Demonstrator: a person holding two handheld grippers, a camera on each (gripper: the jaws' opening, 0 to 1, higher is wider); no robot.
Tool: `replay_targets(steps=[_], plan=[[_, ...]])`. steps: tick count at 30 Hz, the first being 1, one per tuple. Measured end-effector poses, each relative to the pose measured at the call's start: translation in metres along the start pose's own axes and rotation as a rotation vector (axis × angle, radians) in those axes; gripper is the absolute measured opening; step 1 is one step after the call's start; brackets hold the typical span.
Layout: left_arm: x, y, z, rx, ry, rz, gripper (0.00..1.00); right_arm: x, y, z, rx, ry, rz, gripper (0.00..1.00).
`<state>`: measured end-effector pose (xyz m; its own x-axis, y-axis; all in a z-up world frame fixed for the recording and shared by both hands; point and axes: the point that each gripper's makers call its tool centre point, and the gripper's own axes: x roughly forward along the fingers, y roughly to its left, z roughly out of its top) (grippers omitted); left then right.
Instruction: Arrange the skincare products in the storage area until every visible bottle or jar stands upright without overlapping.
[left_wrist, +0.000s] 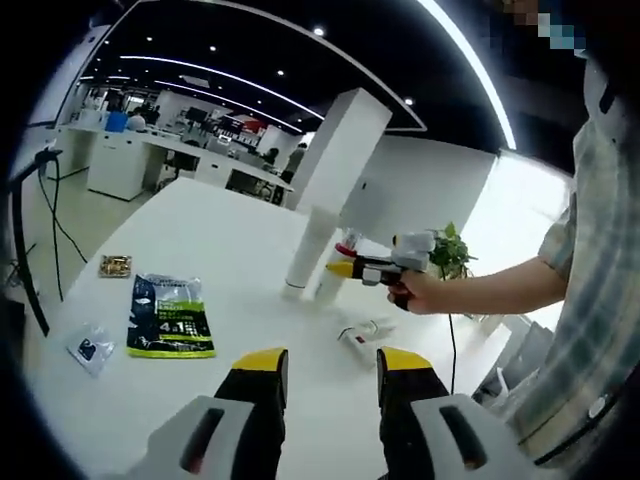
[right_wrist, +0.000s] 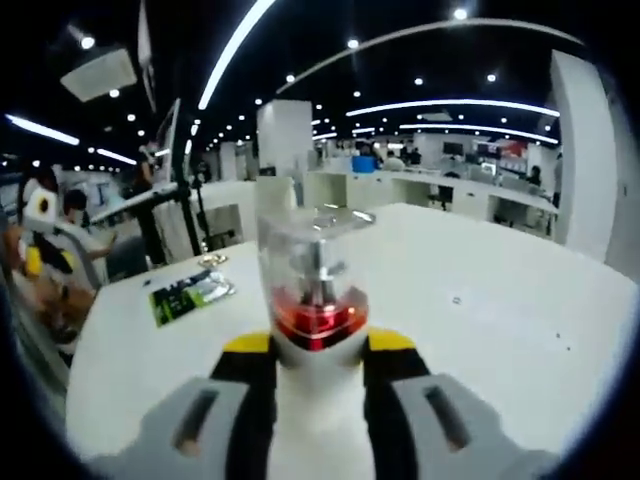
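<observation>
Right gripper (right_wrist: 318, 352) clamps a clear-capped pump bottle (right_wrist: 312, 290) between its jaws, upright directly ahead of it. Left gripper (left_wrist: 332, 362) hangs with jaws apart, holding nothing. Ahead on the white table (left_wrist: 200, 240): a tall white tube (left_wrist: 308, 250), a green sachet (left_wrist: 170, 316), a small packet (left_wrist: 90, 347).

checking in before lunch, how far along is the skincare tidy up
Done: one tall white cylindrical bottle stands upright on the white table. In hand: the right hand-held gripper is shut on a white pump bottle with red collar and clear cap; the left hand-held gripper is open. Left: setting that bottle down upright.
</observation>
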<state>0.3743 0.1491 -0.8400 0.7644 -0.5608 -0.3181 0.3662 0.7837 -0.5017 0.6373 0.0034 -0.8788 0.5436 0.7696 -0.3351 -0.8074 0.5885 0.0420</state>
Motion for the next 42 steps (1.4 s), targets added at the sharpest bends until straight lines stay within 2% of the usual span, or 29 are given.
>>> replay_targets(steps=[4,5,8,9,13,16,21,25,28,35,42], plan=[[-0.002,0.006,-0.001,-0.011,-0.003,0.013,0.36,0.004,-0.002,-0.001,-0.009,-0.004,-0.004,0.30],[-0.002,0.006,0.004,-0.059,-0.032,0.010,0.36,0.004,-0.002,-0.001,-0.007,-0.005,-0.004,0.30],[-0.003,0.006,0.018,-0.128,-0.103,-0.001,0.36,0.005,-0.001,-0.005,-0.010,0.004,0.001,0.31],[-0.004,0.007,0.025,-0.129,-0.122,-0.002,0.36,0.004,-0.001,-0.004,-0.016,-0.007,0.001,0.31],[0.000,0.005,0.033,-0.118,-0.132,-0.006,0.36,0.004,0.000,-0.003,-0.016,-0.047,-0.005,0.31],[0.002,0.004,0.027,-0.108,-0.122,-0.007,0.36,0.005,0.000,-0.002,-0.009,-0.072,-0.006,0.32],[0.001,0.002,0.020,-0.106,-0.107,-0.010,0.36,0.010,0.004,-0.001,-0.035,-0.065,0.005,0.32],[0.001,0.004,0.021,-0.100,-0.103,-0.005,0.36,0.012,0.005,-0.001,-0.038,-0.066,0.007,0.32],[0.001,0.003,0.023,-0.109,-0.111,-0.011,0.36,0.015,0.004,0.000,-0.030,-0.070,0.003,0.32],[0.002,0.001,0.016,-0.081,-0.083,-0.013,0.35,0.017,0.000,-0.002,0.012,-0.055,0.000,0.33],[0.004,0.000,0.016,-0.089,-0.087,-0.024,0.35,0.011,-0.007,-0.001,0.030,-0.058,-0.026,0.40]])
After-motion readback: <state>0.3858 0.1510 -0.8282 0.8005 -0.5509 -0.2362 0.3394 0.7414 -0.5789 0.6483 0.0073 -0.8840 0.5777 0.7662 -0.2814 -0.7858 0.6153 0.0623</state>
